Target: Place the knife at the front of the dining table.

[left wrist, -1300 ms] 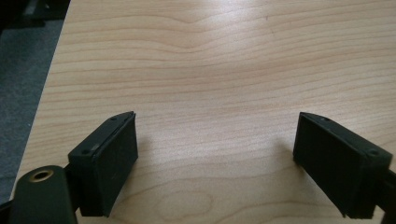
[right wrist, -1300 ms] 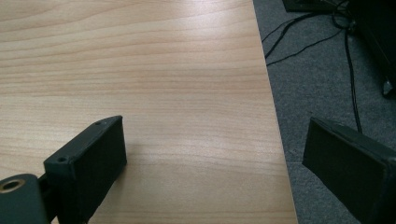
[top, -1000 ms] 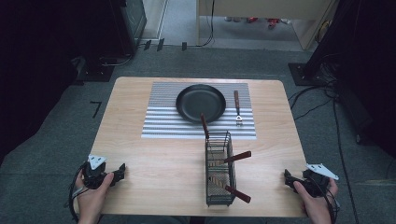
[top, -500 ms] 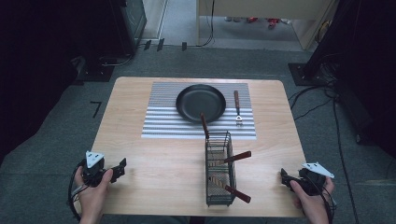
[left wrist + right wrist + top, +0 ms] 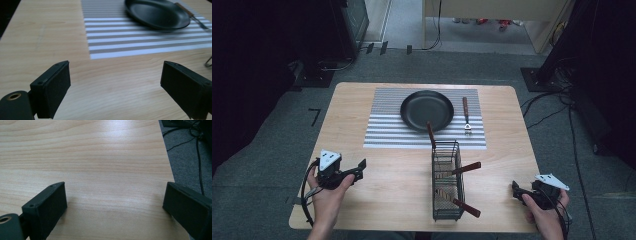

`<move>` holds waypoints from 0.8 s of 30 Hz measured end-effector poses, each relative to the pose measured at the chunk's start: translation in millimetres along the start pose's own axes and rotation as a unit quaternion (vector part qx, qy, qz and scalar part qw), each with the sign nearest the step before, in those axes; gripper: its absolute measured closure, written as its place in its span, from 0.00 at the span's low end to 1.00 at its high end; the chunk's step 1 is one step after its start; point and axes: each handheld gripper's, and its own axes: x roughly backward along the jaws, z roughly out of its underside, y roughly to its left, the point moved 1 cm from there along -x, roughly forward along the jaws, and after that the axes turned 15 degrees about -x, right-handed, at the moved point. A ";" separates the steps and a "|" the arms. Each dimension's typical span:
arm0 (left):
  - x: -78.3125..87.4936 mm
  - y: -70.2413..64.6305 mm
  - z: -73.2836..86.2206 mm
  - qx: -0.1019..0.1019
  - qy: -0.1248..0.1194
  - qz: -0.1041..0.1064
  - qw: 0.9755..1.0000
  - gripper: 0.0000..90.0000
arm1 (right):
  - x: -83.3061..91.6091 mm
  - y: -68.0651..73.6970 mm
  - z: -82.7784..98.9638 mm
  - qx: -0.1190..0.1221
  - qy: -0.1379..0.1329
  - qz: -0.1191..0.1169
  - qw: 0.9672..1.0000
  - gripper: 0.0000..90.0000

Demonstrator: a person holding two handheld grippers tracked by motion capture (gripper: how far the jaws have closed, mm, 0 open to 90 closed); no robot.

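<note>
Wooden surface: pale wood-grain tabletop [image 5: 377, 165] carrying everything in the scene.
Left hand-held gripper [image 5: 357, 167]: held above the near left part of the tabletop, its jaws wide apart with nothing between them, having just been opening a little; in the left gripper view its black pads [image 5: 56, 87] frame bare wood.
Right hand-held gripper [image 5: 515, 187]: at the near right edge of the tabletop, jaws spread with only bare wood between them in the right gripper view.
Nearest thing: black wire mesh utensil basket [image 5: 446, 180], standing between the two hand-held grippers, apart from both, with wooden-handled utensils [image 5: 464, 169] sticking out of it.
Beyond the basket: round black frying pan [image 5: 427, 110] on a grey-and-white striped placemat [image 5: 384, 125], well apart from both hand-held grippers.
Beside the pan: wooden-handled fork [image 5: 466, 114] lying on the placemat's right part.
</note>
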 end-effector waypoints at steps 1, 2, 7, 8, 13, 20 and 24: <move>-2.7 -7.5 -7.8 -0.006 -0.006 0.008 1.000 0.10 | 0.0 0.0 0.0 0.000 0.000 0.000 1.000 0.05; -2.7 -7.5 -7.8 -0.006 -0.006 0.008 1.000 0.10 | 0.0 0.0 0.0 0.000 0.000 0.000 1.000 0.05; -7.1 -23.3 -24.5 -0.017 -0.016 0.024 0.999 0.10 | 0.0 0.0 0.0 0.001 0.001 0.000 1.000 0.05; -7.3 -25.6 -27.4 -0.017 -0.020 0.026 0.999 0.10 | 0.0 0.1 0.0 0.001 0.001 -0.001 1.000 0.05; -8.2 -39.3 -44.1 -0.022 -0.036 0.045 0.998 0.11 | 0.0 0.4 0.1 0.003 0.001 -0.003 1.000 0.05; -10.3 -58.7 -62.9 -0.035 -0.054 0.068 0.996 0.14 | 0.0 0.5 0.1 0.005 0.002 -0.004 1.000 0.05; -11.2 -67.3 -73.6 -0.039 -0.066 0.082 0.994 0.15 | 0.0 0.5 0.1 0.006 0.001 -0.005 1.000 0.05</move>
